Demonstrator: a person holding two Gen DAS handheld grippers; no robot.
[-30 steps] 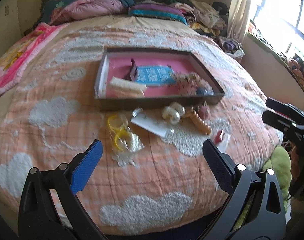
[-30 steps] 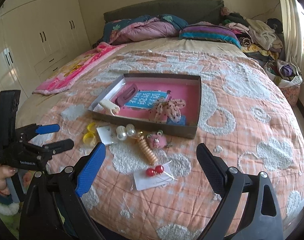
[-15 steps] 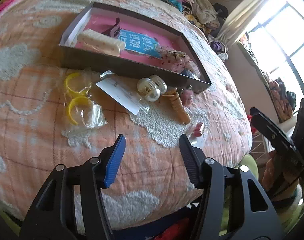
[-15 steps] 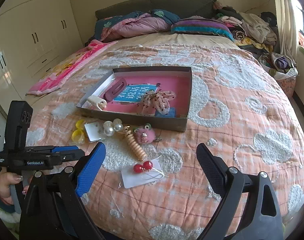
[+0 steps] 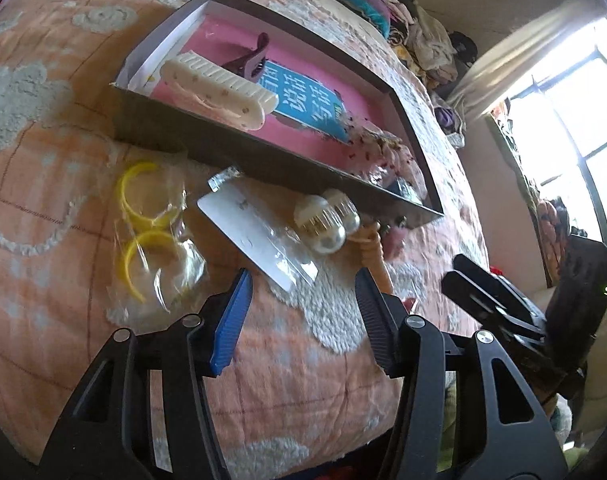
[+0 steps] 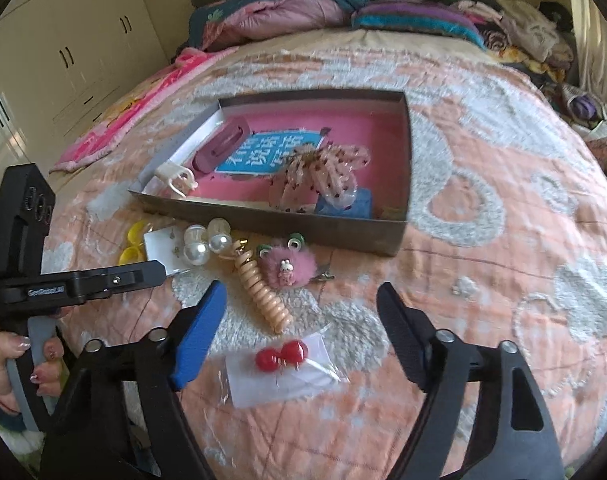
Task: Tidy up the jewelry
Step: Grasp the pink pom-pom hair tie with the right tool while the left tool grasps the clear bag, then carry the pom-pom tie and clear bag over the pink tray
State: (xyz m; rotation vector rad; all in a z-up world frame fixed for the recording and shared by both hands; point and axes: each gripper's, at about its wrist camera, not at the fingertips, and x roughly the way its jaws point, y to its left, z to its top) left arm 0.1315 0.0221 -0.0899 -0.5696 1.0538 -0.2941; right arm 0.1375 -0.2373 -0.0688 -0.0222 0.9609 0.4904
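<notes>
A shallow box with a pink bottom (image 6: 387, 236) (image 5: 239, 156) lies on the bed, holding a white comb clip (image 5: 219, 88), a purple clip (image 6: 223, 144) and a spotted pink hair piece (image 6: 327, 172). In front of it lie yellow hoops in a clear bag (image 5: 147, 224), a white earring card (image 5: 255, 236), pearl earrings (image 5: 323, 220) (image 6: 201, 240), a peach spiral hair tie (image 6: 263, 296), a pink fluffy clip (image 6: 287, 266) and red ball earrings on a card (image 6: 281, 356). My left gripper (image 5: 303, 292) is open, just short of the earring card. My right gripper (image 6: 299, 312) is open above the red earrings.
The bed has an orange quilt with white cloud patches (image 6: 503, 280). Pillows and folded bedding (image 6: 303, 12) are piled at the head. White wardrobes (image 6: 63, 60) stand at the left and a bright window (image 5: 563, 112) at the right. The bed's near edge is just below both grippers.
Both grippers have moved forward and down toward the loose jewelry in front of the box. The left gripper's jaws have narrowed and it now sits close to the earring card.
</notes>
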